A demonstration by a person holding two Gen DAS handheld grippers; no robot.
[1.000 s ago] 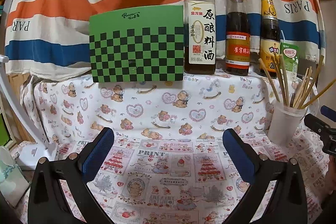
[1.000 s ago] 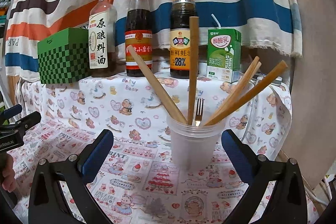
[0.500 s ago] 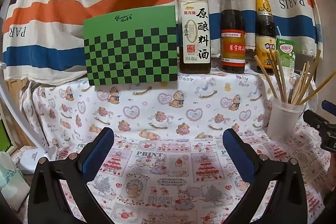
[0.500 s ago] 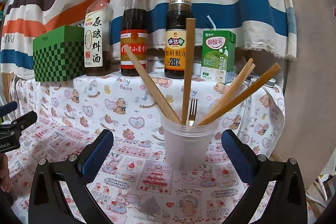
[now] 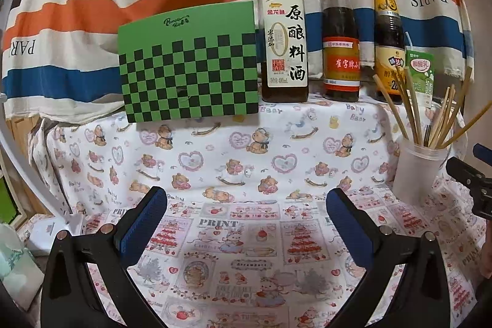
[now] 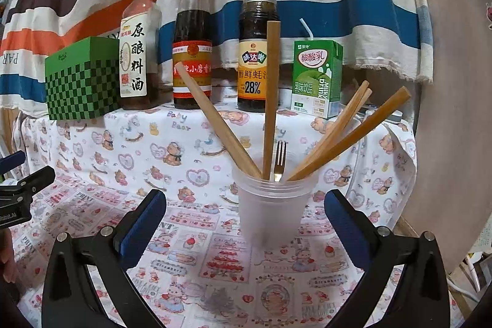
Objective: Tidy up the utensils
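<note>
Both views have eased back over the last second: in the right wrist view the frosted translucent plastic cup sits a bit lower and more centred than it did, and in the left wrist view the scene has drifted right, cup still far right. No utensil moved. My read: utensils already sorted, arms retreating, task at or near its end. Right claw spread wide, nothing between the blue pads, cup just beyond them, not touching. Left claw also spread and empty, over bare printed cloth on the bench. Cup stands upright on the bench, right side; it holds five brown wooden chopsticks fanned out plus one small metal fork, tines up. Nothing lies loose on the cloth in view.
</note>
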